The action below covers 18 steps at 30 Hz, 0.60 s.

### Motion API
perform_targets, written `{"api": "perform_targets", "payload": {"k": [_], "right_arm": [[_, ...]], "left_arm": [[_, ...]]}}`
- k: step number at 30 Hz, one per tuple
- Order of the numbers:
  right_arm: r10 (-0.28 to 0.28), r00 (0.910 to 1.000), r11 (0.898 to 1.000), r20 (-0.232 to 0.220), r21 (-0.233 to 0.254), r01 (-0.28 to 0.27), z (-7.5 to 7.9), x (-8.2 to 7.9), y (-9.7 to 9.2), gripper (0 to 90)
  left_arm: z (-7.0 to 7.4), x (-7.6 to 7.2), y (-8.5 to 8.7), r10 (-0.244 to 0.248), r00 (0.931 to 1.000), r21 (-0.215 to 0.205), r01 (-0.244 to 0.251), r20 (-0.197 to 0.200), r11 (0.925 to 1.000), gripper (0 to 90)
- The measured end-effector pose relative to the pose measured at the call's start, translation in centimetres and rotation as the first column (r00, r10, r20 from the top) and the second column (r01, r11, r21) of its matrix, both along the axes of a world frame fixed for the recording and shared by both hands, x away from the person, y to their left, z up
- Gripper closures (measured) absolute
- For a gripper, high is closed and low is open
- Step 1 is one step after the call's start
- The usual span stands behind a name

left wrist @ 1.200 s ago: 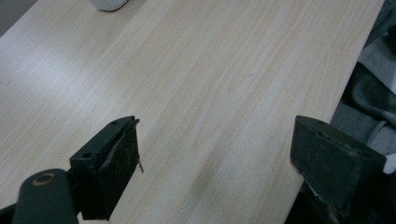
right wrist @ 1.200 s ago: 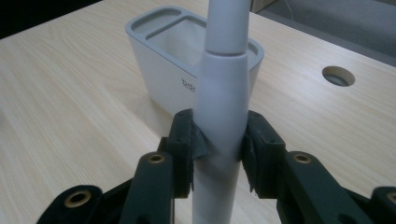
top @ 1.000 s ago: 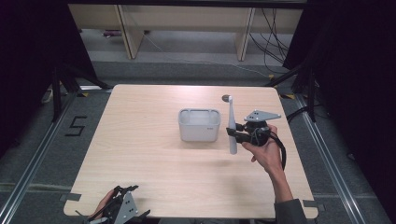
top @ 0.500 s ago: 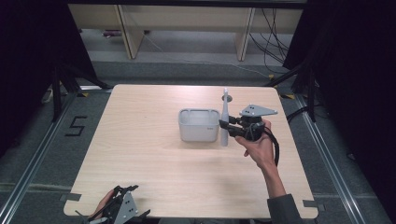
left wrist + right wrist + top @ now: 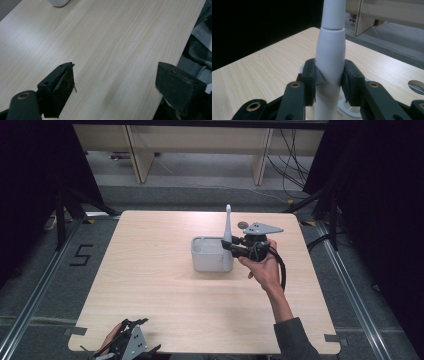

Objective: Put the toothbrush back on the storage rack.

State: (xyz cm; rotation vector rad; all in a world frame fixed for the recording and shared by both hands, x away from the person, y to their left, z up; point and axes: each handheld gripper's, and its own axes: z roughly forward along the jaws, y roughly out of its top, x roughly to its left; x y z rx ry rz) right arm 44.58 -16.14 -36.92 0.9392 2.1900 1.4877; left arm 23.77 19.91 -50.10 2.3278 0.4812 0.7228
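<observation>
Pale woodgrain table (image 5: 165, 295) | smooth white tapered handle (image 5: 330, 62) | square grey holder (image 5: 210, 256)

Right claw (image 5: 329, 83) clamps upright white toothbrush handle (image 5: 330, 57) above table (image 5: 262, 67).

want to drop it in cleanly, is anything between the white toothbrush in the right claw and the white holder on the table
Nothing visible blocks it. The right claw grips the white, upright electric toothbrush at the right rim of the white rectangular plastic holder, whose open top looks empty. The left claw waits at the light wooden table's near edge.
</observation>
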Motion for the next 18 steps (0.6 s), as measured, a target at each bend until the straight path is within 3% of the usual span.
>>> {"api": "perform_targets", "payload": {"k": [1,2,4,7,11,13,14,15,18], "right_arm": [[0.002,0.9999,1.000,0.013,-0.013,-0.001,0.1,0.2,0.1,67.1],[0.001,0.9999,1.000,-0.013,0.001,-0.001,0.2,0.2,0.3,67.1],[0.006,0.9999,1.000,-0.010,0.000,-0.006,0.4,0.4,0.7,67.1],[0.015,0.9999,1.000,0.002,-0.001,-0.015,0.5,0.7,1.0,67.1],[0.020,0.9993,0.999,-0.033,0.026,-0.019,1.1,1.1,1.7,67.1],[0.030,0.9991,0.999,-0.030,0.035,-0.029,1.5,1.2,2.1,67.1],[0.026,0.9996,0.999,-0.005,0.025,-0.026,1.6,1.4,2.2,67.1],[0.032,0.9991,0.999,-0.028,0.029,-0.031,1.9,1.4,2.3,67.1],[0.029,0.9991,0.999,-0.031,0.036,-0.028,2.4,1.8,2.8,67.1]], "left_arm": [[0.0,0.0,0.0,-0.005,1.0000,0.001,0.005,-0.006,1.0000,15.0],[0.0,0.0,0.0,-0.003,1.0000,0.003,0.003,-0.004,1.0000,15.0],[0.1,0.0,0.1,-0.011,0.9998,0.008,0.011,-0.018,0.9999,15.0],[0.0,0.0,0.0,-0.004,1.0000,0.002,0.004,-0.006,1.0000,15.0],[0.0,0.0,0.0,-0.003,1.0000,0.000,0.003,-0.004,1.0000,15.0],[0.1,0.0,0.1,-0.007,0.9999,0.004,0.007,-0.012,1.0000,15.0],[0.2,0.0,0.1,-0.009,0.9998,0.014,0.009,-0.017,0.9999,15.0],[0.2,0.0,0.1,-0.009,0.9998,0.013,0.010,-0.017,0.9999,15.0],[0.1,0.0,0.1,-0.008,0.9999,0.003,0.008,-0.007,1.0000,15.0]]}}
